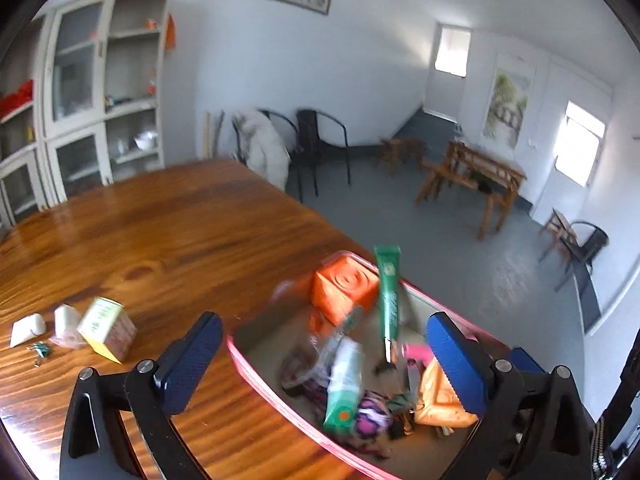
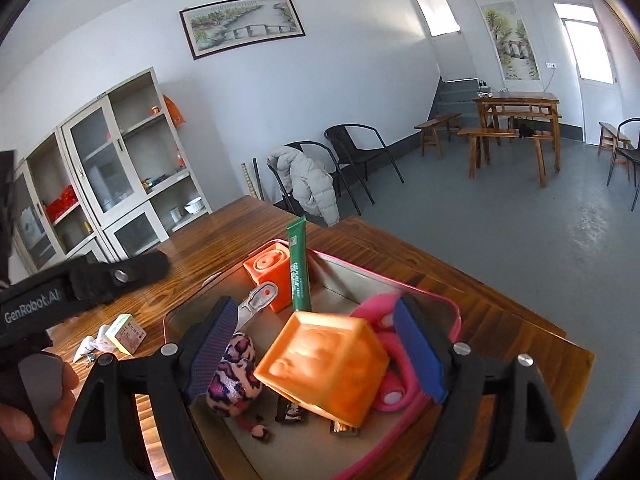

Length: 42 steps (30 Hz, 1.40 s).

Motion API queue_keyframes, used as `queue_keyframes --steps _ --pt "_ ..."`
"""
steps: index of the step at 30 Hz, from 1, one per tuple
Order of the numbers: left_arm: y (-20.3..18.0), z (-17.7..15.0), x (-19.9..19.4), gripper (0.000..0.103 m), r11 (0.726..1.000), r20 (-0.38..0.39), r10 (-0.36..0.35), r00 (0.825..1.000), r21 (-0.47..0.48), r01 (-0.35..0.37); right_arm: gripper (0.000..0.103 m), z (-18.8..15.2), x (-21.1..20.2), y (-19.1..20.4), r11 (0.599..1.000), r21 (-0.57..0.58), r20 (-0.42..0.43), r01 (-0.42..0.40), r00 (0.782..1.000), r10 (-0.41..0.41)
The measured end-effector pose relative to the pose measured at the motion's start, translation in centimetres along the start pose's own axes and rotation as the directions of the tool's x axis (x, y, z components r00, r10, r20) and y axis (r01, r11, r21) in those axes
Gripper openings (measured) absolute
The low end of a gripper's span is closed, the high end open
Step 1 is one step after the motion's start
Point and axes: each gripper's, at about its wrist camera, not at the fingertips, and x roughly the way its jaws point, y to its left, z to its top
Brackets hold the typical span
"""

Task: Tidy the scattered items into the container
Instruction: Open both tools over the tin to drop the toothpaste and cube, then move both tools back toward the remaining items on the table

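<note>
The pink-rimmed container holds two orange blocks, a green tube, a purple patterned plush and pink items. My left gripper is open over the container, with a blurred green-and-white packet below the gap between its fingers. My right gripper is open over the container, its fingers either side of the near orange block. A yellow-green box and two white pieces lie on the table to the left.
The wooden table ends just past the container on the right. Small clips lie by the white pieces. Chairs, a cabinet and another wooden table stand in the room behind.
</note>
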Motion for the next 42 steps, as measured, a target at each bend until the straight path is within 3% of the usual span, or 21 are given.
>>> queue_keyframes --steps 13,22,28,35,38,42 --pt "5.9 -1.6 0.1 0.103 0.983 -0.063 0.066 0.996 -0.167 -0.076 0.084 -0.8 0.2 0.7 0.999 -0.029 -0.018 -0.027 0.999 0.027" --pt "10.7 -2.3 -1.2 0.103 0.965 -0.069 0.141 0.988 -0.213 -0.152 0.084 -1.3 -0.8 6.2 0.985 -0.163 0.04 -0.059 0.997 0.067" --pt "15.4 -2.9 -2.7 0.103 0.935 -0.076 0.218 0.973 -0.269 -0.231 0.084 -2.1 -0.3 9.8 0.965 -0.224 0.001 -0.136 0.99 0.14" --pt "21.8 -3.4 -5.4 0.103 0.883 -0.078 0.319 0.945 -0.337 -0.326 0.084 -3.6 0.5 13.8 0.934 -0.279 -0.067 -0.221 0.975 0.211" --pt "24.5 -3.6 -6.3 0.103 0.853 -0.083 0.387 0.919 -0.346 -0.39 0.084 -4.4 1.4 15.5 0.919 -0.297 -0.111 -0.258 0.966 0.235" --pt "28.6 -4.3 -7.3 0.103 0.793 -0.107 0.475 0.873 -0.379 -0.478 0.084 -5.5 2.6 17.4 0.905 -0.311 -0.162 -0.291 0.954 0.251"
